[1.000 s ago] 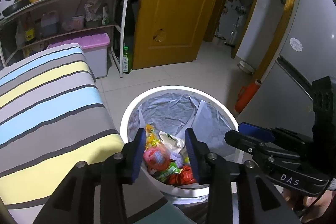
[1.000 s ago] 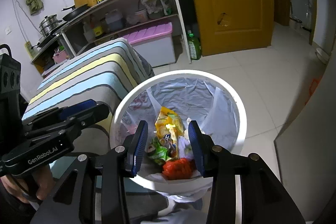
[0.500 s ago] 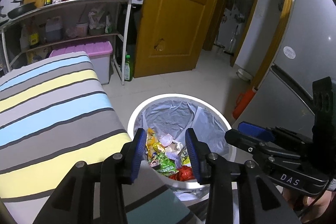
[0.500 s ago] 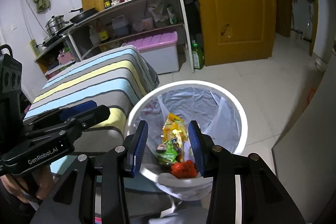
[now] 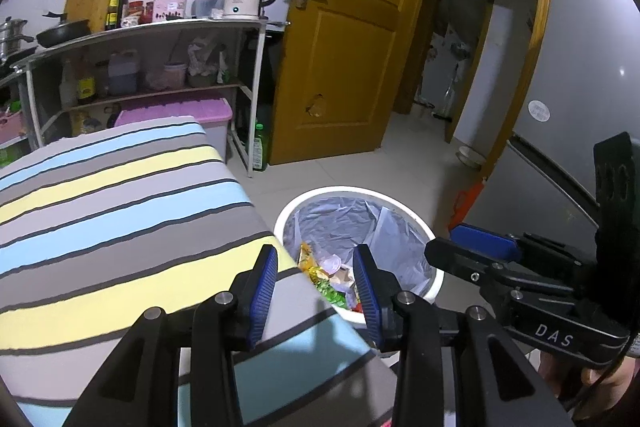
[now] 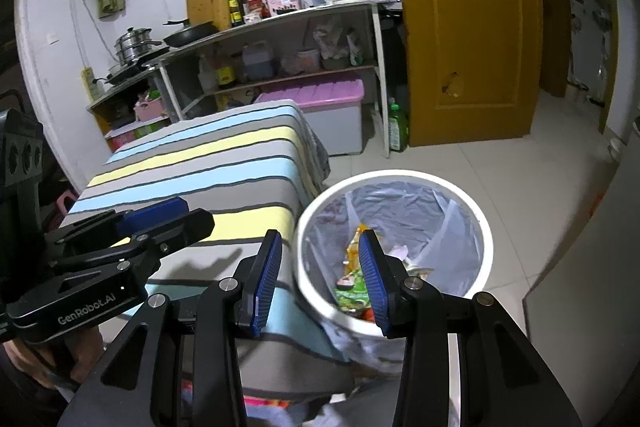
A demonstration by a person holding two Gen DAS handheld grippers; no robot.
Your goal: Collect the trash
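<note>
A white trash bin with a grey liner stands on the floor beside the striped table; it also shows in the right wrist view. Colourful wrappers lie inside it, and also show in the right wrist view. My left gripper is open and empty, above the table's corner next to the bin. My right gripper is open and empty, over the bin's near rim. Each gripper shows in the other's view: the right one and the left one.
A table with a striped cloth fills the left. Behind it stands a metal shelf with a kettle, pans and bottles, and a pink-lidded box. A wooden door is ajar. A grey appliance stands at right.
Both grippers have pulled back and up from over the bin, toward the table. The bin looks smaller and farther. Both stay open and empty.
</note>
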